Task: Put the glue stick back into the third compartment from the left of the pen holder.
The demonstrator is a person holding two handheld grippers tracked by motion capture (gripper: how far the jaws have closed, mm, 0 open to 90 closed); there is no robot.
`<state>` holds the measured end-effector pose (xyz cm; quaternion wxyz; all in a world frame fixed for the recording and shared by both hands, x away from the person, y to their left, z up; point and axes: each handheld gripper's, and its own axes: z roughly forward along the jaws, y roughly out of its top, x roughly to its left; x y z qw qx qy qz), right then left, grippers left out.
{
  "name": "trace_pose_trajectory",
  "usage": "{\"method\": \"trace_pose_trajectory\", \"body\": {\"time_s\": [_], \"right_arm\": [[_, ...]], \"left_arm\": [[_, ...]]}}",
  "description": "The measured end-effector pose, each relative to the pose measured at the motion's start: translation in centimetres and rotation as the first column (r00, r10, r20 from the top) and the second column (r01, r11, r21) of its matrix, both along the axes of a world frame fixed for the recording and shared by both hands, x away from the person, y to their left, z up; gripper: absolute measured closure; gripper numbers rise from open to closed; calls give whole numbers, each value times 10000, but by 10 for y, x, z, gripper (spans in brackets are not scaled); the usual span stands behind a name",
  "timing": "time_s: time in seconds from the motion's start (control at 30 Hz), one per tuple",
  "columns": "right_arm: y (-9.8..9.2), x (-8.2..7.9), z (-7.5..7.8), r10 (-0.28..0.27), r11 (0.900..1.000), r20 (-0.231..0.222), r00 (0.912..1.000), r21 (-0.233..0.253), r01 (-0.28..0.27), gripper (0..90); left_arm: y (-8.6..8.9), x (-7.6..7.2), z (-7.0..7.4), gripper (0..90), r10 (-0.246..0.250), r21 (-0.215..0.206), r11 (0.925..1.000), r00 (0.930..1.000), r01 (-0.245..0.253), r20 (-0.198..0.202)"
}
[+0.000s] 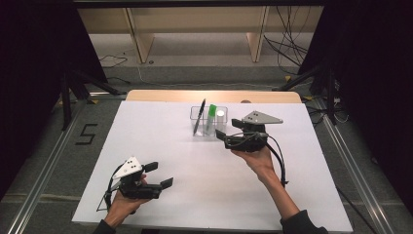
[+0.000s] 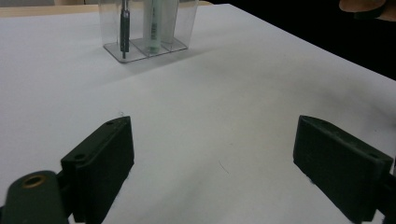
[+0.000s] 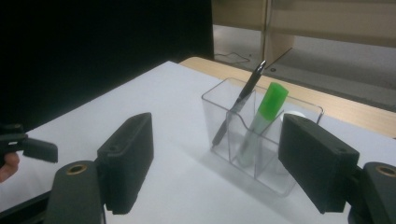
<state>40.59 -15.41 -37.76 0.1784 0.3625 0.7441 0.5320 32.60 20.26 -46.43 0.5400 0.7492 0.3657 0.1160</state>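
Note:
A clear plastic holder (image 1: 215, 108) with three compartments stands at the far middle of the white table (image 1: 209, 195). It holds a black pen (image 1: 198, 117), a green-capped marker (image 1: 211, 116) and a white-topped item (image 1: 220, 114). My right gripper (image 1: 228, 127) hovers just right of the holder, open and empty, its jaws pointing at it. In the right gripper view the holder (image 3: 212, 112), pen (image 3: 240, 100) and marker (image 3: 267, 107) sit between the open jaws of the right gripper (image 3: 219, 154). My left gripper (image 1: 159, 174) rests low near the front left, open and empty. The holder (image 2: 184, 23) is far ahead of the left gripper (image 2: 210, 158).
The table's wooden far edge (image 1: 214, 95) lies behind the holder. Beyond it are wooden shelf legs (image 1: 141, 44) and cables (image 1: 287, 44) on the floor. Black tripod legs (image 1: 65, 97) stand at both sides. The left gripper's jaw (image 3: 32, 147) shows far off in the right gripper view.

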Motion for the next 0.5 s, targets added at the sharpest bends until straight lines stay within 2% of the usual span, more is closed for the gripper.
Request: {"method": "trace_pose_trajectory", "body": {"time_s": [0.5], "right_arm": [[-21, -35, -17, 72, 10000, 133, 9999, -55, -71, 255]], "left_arm": [[0, 0, 0, 121, -81, -61, 9999, 9999, 80, -98]]}}
